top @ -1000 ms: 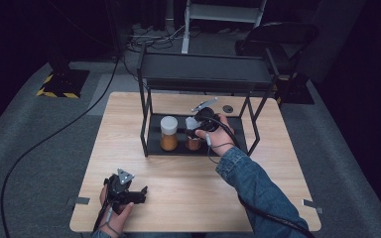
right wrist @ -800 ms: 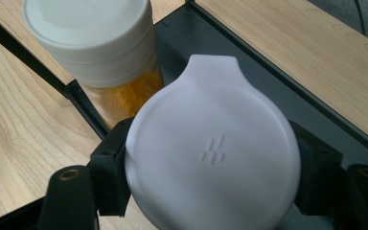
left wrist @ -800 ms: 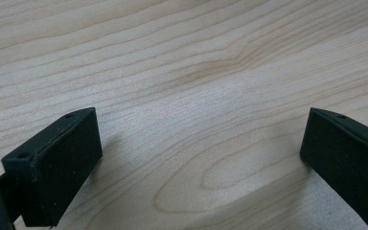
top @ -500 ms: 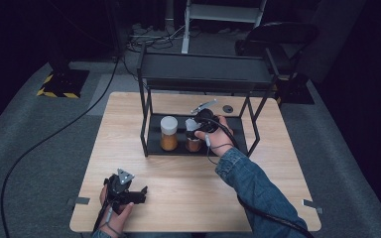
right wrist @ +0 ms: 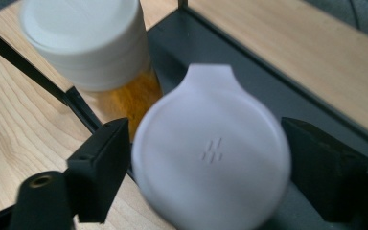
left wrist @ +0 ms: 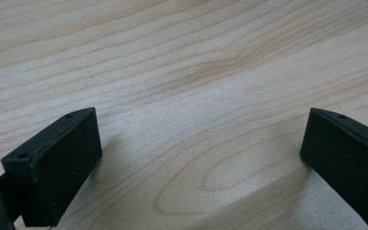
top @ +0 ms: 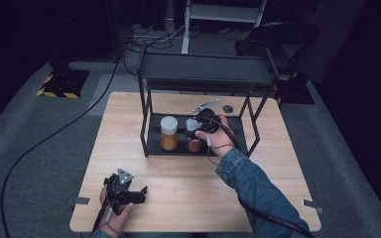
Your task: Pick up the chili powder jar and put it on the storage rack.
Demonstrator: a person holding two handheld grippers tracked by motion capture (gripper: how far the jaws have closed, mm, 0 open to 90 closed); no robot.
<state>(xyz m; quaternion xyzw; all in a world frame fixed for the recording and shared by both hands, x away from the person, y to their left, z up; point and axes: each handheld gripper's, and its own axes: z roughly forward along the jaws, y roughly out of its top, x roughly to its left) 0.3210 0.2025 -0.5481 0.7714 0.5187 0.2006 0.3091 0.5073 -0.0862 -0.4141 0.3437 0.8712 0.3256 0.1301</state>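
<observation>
flanking small jar, taller jar seemingly touching.

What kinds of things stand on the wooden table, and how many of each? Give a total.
Jars with white lids: 2, a taller one and a shorter one
Black metal racks: 1
Small dark round discs: 1
Total: 4

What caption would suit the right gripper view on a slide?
Right gripper has just opened around a small white-lidded spice jar on the black metal rack's lower shelf, beside a taller white-capped jar.
</observation>
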